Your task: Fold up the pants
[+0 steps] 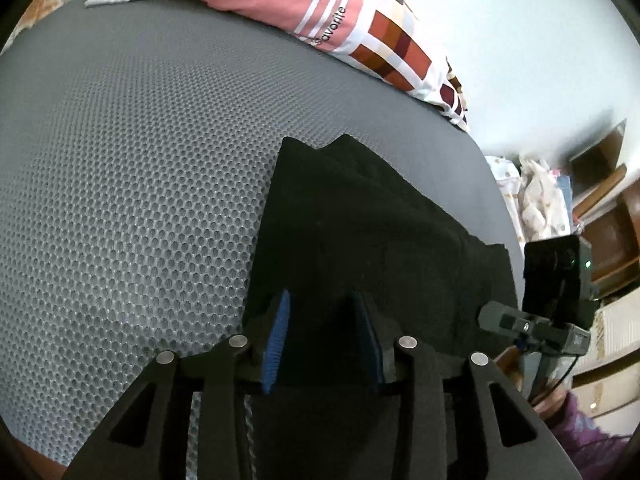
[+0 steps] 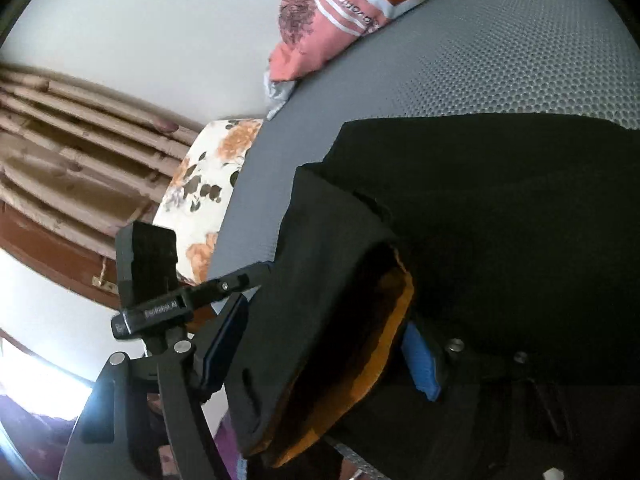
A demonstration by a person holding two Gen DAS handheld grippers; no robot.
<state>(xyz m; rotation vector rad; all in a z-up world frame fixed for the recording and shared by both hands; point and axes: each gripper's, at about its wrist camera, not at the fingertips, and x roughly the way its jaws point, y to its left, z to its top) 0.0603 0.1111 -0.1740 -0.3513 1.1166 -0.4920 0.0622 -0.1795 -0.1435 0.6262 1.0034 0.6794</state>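
**Black pants on the grey mattress**

While the black pants (image 1: 360, 216) lay partly folded on the grey honeycomb-textured mattress (image 1: 132, 168), the left hand-held gripper (image 1: 324, 340) sat low over their near edge. Its blue pads (image 1: 278, 344) stood slightly apart, with dark cloth filling the gap between them; whether they pressed on that cloth could not be told. The right hand-held gripper (image 2: 320, 344) straddled the waistband end of the pants (image 2: 500, 208), where an orange lining (image 2: 384, 344) showed inside the opening. Its jaws stood wide, one blue pad (image 2: 420, 364) close against the fabric and the other finger off to the side of the bunched cloth, with no clear pinch visible. A pink and checked pillow (image 1: 360, 28) rested at the far edge of the mattress, well apart from the pants.
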